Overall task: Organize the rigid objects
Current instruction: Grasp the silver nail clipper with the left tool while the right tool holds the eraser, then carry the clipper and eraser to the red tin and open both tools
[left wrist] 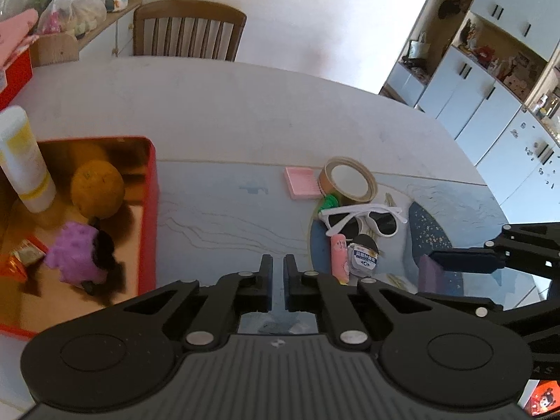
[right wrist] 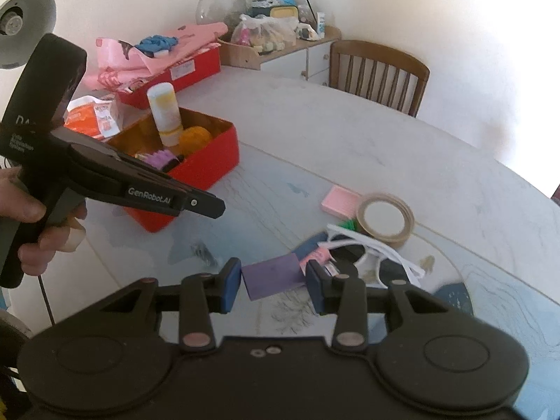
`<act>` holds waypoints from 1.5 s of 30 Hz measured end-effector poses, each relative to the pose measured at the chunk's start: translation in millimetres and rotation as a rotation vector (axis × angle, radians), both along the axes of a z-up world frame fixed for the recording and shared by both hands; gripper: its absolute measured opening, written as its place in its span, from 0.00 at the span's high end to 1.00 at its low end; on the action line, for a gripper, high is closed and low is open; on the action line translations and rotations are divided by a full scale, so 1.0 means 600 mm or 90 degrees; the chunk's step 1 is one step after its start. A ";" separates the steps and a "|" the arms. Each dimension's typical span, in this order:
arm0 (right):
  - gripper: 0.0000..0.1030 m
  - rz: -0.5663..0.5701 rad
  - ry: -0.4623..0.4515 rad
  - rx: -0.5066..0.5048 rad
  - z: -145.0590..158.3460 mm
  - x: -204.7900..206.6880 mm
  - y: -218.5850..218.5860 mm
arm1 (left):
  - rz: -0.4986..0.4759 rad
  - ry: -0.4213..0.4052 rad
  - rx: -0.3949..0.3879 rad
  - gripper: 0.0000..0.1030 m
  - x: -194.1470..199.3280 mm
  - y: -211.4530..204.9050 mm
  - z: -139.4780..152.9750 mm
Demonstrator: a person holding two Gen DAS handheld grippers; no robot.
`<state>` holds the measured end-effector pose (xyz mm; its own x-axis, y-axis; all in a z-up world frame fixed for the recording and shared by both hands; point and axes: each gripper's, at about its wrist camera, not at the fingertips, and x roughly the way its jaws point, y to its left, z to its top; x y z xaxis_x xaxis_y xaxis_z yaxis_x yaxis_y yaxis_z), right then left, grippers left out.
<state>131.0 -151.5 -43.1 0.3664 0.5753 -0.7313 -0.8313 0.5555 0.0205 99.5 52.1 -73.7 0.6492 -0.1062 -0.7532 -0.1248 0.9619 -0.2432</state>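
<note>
A red box holds a white and yellow bottle, an orange and a purple toy. On the table lie a pink pad, a tape roll, white sunglasses, a pink tube and a purple card. My left gripper is nearly shut and empty, over bare table between box and pile. My right gripper is open, its jaws either side of the purple card, above it.
A wooden chair stands at the table's far edge. A second red box with pink cloth and a shelf of clutter sit at the back. White cabinets line the right.
</note>
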 end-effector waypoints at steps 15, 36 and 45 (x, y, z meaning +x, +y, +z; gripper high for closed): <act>0.62 -0.053 0.022 -0.008 -0.011 0.002 -0.033 | -0.174 0.020 0.062 0.34 -0.045 -0.069 -0.045; 0.62 -0.027 0.044 -0.030 -0.034 0.008 -0.083 | -0.172 0.031 0.134 0.31 -0.028 -0.099 -0.113; 0.62 -0.033 0.042 -0.031 -0.034 0.003 -0.074 | -0.164 0.019 0.151 0.46 -0.035 -0.098 -0.113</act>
